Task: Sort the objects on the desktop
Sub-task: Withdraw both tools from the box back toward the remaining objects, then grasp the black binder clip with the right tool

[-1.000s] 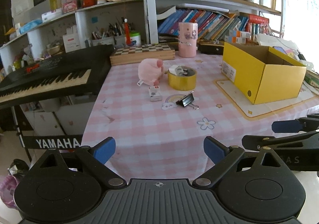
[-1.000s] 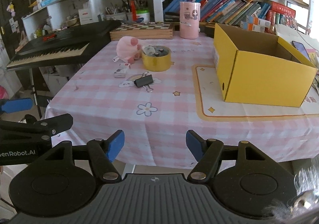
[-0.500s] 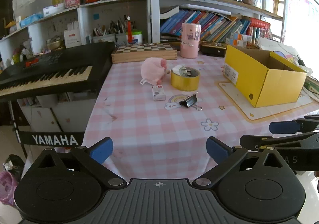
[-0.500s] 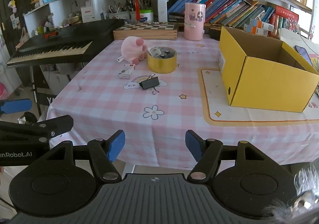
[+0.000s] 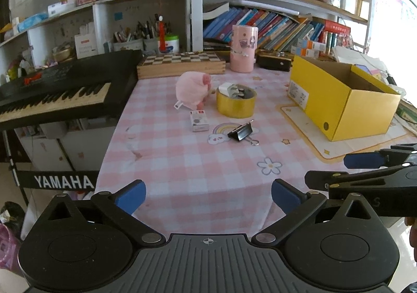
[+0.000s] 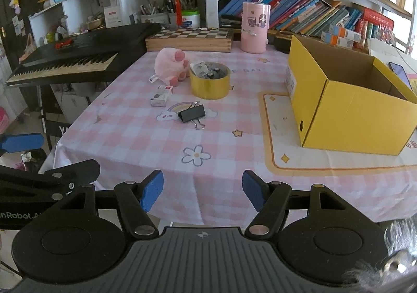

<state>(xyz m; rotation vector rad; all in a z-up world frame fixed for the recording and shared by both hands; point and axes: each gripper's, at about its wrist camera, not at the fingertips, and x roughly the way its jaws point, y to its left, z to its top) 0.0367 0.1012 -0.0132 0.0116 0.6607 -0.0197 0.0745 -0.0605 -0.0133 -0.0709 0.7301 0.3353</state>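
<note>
I hold both grippers at the near table edge, short of everything. My left gripper (image 5: 207,195) has just been opening and its jaws stand wide with nothing between them; my right gripper (image 6: 202,190) is half open, also empty. Mid-table lie a black clip (image 6: 192,113), a small box (image 6: 161,96), a pink plush (image 6: 169,66) and a tape roll (image 6: 209,84). The yellow box (image 6: 346,113) sits open at the right.

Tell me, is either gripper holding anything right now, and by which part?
Nothing is held. The left gripper has just been opening, with nothing between its jaws; the right gripper is open and empty.
</note>
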